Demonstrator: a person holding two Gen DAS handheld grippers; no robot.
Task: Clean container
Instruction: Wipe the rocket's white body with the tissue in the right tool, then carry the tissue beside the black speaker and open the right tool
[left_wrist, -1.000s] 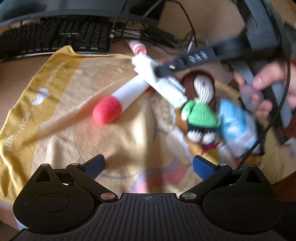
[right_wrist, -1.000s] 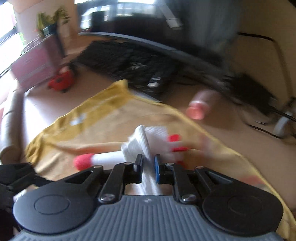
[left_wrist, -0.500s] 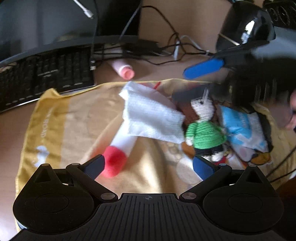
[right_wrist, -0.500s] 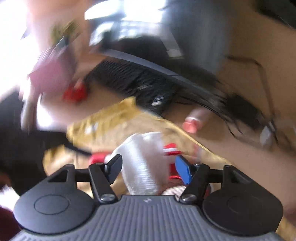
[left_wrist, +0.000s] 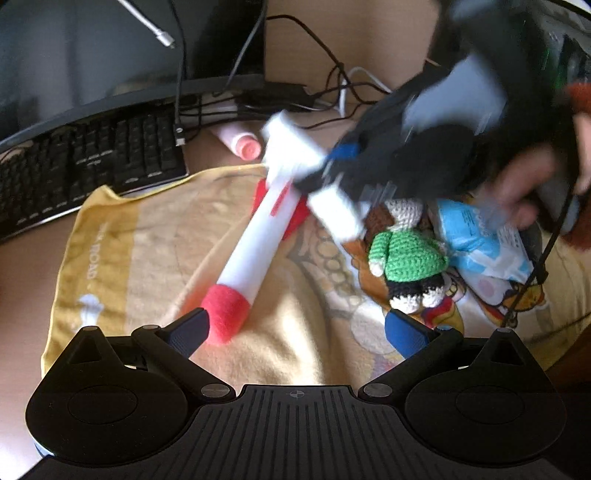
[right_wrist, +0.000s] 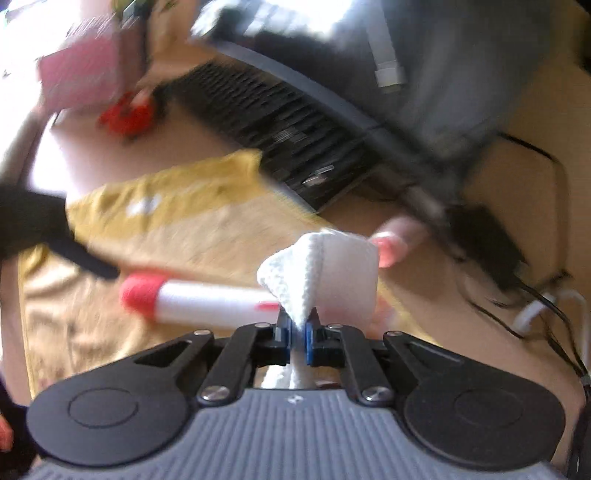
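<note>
My right tongs (right_wrist: 299, 334) have just been closing, and their blue pads now pinch a folded white textured wipe (right_wrist: 325, 273), which stands up in a soft peak ahead of them. The long white plastic tube-shaped container with a fuzzy red cap (left_wrist: 255, 251) lies flat on the yellow printed terry towel (left_wrist: 140, 236) spread over the tan table (right_wrist: 461, 332). In the right wrist view the container (right_wrist: 207, 301) stretches away to the left, and its inner end passes behind the wipe, so I cannot tell whether the two touch.

My left tongs (left_wrist: 295, 332) stand wide apart with nothing between the pads; the container's red cap sits just beside the left pad (left_wrist: 184, 330). The wipe (left_wrist: 310, 173), smeared by blur, crosses over the container's far end, with the right tongs (left_wrist: 343, 155) clamped on it.

A small crocheted doll in a green knitted jumper (left_wrist: 406, 258) lies to the right on the towel, beside a glossy blue and white packet (left_wrist: 480, 240). A black keyboard (left_wrist: 92, 158) sits beyond the towel's far edge.
</note>
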